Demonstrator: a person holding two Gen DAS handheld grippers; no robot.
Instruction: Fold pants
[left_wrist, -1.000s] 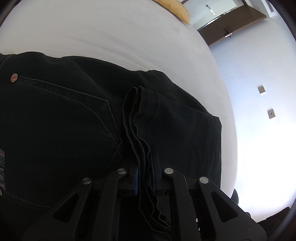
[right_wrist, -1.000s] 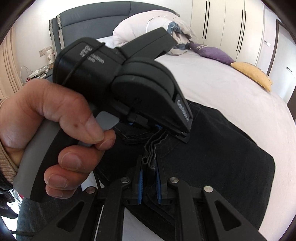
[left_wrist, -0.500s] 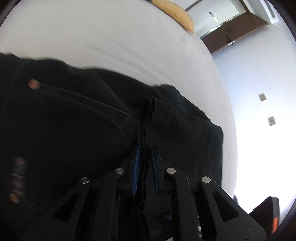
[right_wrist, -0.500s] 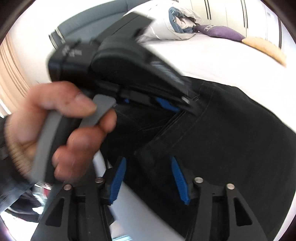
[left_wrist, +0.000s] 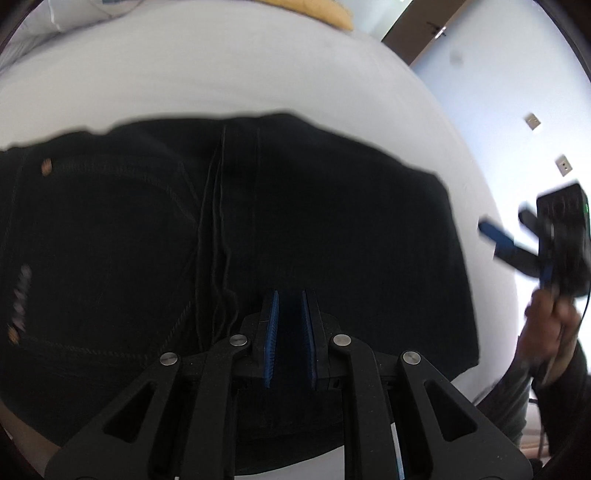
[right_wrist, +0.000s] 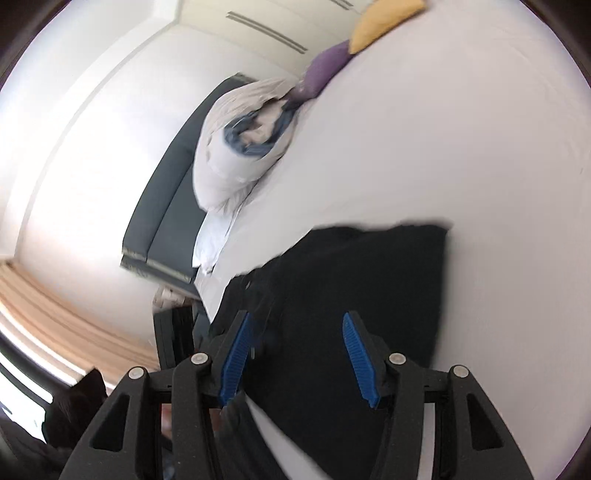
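the black denim pants (left_wrist: 280, 229) lie folded flat on the white bed sheet (left_wrist: 229, 74), with the yellow cushion (left_wrist: 314, 11) at the far edge. the left gripper (left_wrist: 290, 325) hangs over the near fold with its blue-padded jaws nearly pressed together, a narrow gap between the pads and no cloth pinched. the right gripper (right_wrist: 299, 350), seen off the right edge of the pants in the left wrist view, has its jaws spread apart, having just opened, and nothing between them.

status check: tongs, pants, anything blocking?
Left tongs nearly shut, nothing pinched. Right tongs open, empty, jaws just opened. Black pants folded on white bed. Nothing in the way.
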